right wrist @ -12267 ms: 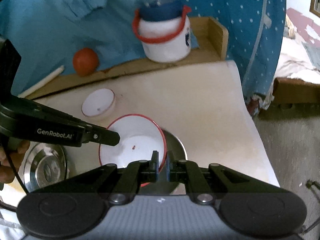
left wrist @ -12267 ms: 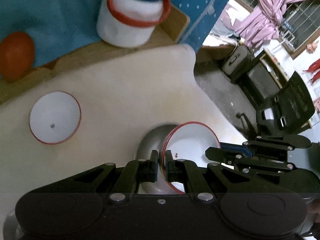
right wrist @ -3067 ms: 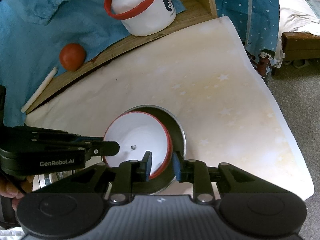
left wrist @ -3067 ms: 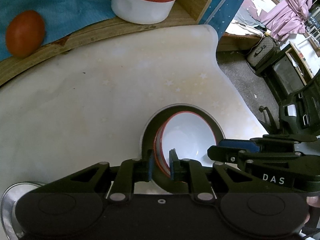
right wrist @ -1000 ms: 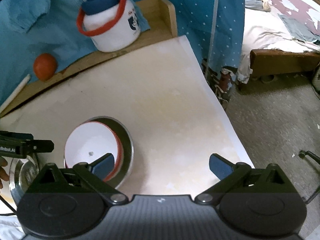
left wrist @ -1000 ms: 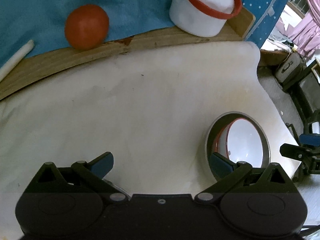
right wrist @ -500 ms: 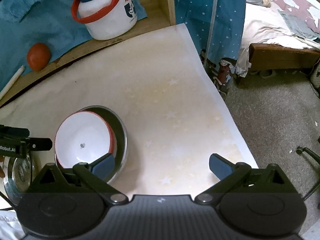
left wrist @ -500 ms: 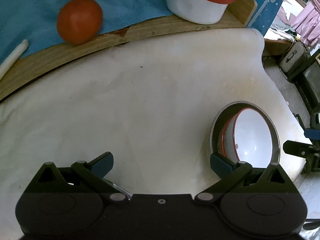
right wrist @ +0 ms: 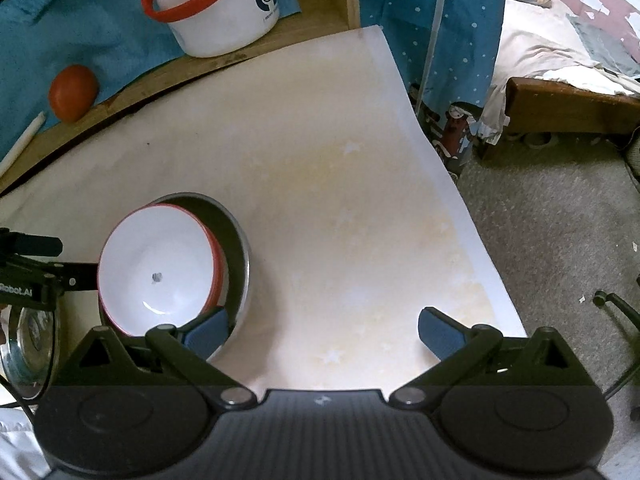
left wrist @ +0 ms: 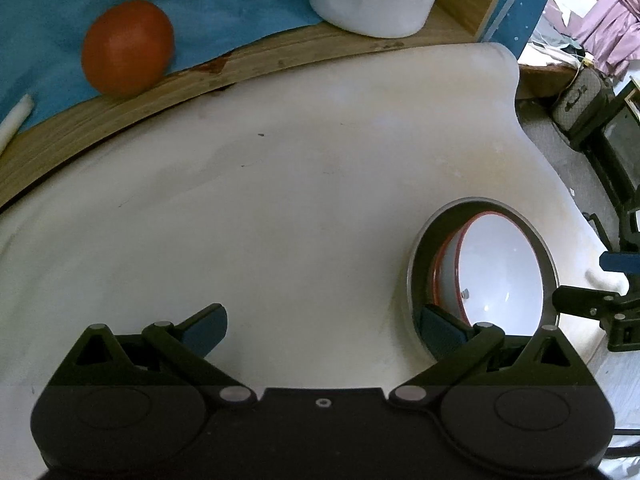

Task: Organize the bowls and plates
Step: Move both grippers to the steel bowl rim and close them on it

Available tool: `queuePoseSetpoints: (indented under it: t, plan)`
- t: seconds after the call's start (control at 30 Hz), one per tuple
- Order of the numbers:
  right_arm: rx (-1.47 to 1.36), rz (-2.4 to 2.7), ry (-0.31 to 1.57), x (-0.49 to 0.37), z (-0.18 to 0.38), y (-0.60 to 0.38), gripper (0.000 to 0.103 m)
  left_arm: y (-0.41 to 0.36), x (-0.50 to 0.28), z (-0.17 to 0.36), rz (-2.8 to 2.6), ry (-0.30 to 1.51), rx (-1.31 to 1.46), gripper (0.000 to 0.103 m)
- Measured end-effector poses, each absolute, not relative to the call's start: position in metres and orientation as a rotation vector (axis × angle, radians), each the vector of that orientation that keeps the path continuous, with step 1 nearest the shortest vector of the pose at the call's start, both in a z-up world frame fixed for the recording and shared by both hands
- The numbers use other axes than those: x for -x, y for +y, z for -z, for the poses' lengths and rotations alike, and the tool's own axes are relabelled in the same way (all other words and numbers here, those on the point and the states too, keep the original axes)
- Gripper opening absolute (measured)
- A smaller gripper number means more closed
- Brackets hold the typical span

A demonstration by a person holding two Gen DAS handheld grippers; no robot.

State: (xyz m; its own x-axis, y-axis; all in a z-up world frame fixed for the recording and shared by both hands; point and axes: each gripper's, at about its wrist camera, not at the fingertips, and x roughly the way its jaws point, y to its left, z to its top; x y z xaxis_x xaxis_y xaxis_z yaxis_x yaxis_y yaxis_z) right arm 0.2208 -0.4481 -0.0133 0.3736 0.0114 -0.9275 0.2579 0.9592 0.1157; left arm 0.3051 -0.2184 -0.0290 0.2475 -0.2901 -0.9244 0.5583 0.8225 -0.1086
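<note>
White bowls with red rims [left wrist: 500,268] sit nested and tilted inside a steel bowl [left wrist: 416,280] on the cream table cover; they also show in the right wrist view [right wrist: 156,268] inside the steel bowl [right wrist: 240,264]. My left gripper [left wrist: 322,326] is open and empty, its right finger just in front of the steel bowl. My right gripper [right wrist: 322,332] is open and empty, its left finger by the steel bowl's near rim. A steel plate [right wrist: 28,344] lies at the left edge.
A white bucket with a red handle [right wrist: 216,12] and an orange-red ball [right wrist: 74,92] stand on the wooden ledge at the back. The table's right edge [right wrist: 460,208] drops to a carpeted floor. A bed [right wrist: 568,92] stands far right.
Both grippers, earlier shut on the bowl rims, have let go and opened wide. The second white bowl now sits in the stack. Both grippers have shifted slightly in the last second.
</note>
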Motion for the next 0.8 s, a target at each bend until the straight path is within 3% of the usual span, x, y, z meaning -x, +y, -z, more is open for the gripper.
queuePoseSetpoints:
  t: [0.67, 0.8]
  plan:
    - [-0.233, 0.122, 1.224, -0.235, 0.027, -0.444, 0.102, -0.231, -0.303, 0.038, 0.591, 1.204, -0.326, 0.102]
    - [-0.23, 0.111, 1.22, -0.233, 0.026, -0.445, 0.099, -0.231, -0.3, 0.037, 0.592, 1.198, -0.322, 0.098]
